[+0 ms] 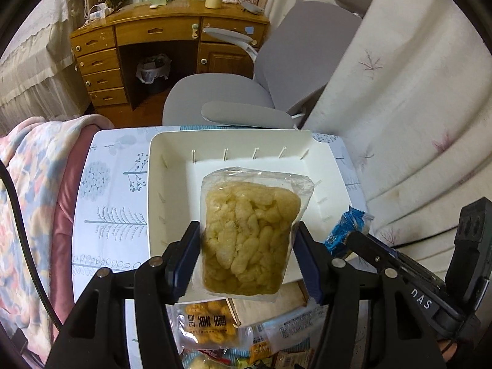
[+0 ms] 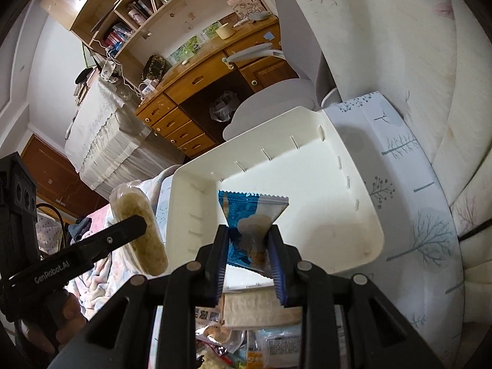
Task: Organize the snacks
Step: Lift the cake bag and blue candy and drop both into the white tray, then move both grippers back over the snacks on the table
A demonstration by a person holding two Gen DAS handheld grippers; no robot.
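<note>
A person's 2 handheld grippers each carry a snack above an empty white bin (image 1: pixel 172 166) on a tree-print tablecloth (image 1: pixel 110 190). The left gripper (image 1: pixel 246 258) grips a clear bag of pale puffed snacks (image 1: pixel 249 233) by its 2 long sides, jaws set fairly wide around the pack, whose long axis runs straight out along the fingers toward the bin's far wall. The right gripper (image 2: pixel 250 258), jaws narrow, pinches a blue-and-white wrapped snack (image 2: pixel 249 215) near one end, the sealed edge fanning out ahead of the fingers. Seen from the right wrist, the left gripper (image 2: pixel 135 226) and its bag (image 2: pixel 138 230) hang just outside the bin's (image 2: pixel 363 203) left wall, while the blue packet already sits over the bin floor, so the right hand appears the nearer for a drop and the left seems to need a short sideways carry first. More packets (image 1: pixel 212 326) lie heaped on the table below both grippers, near the bin's closest edge.
</note>
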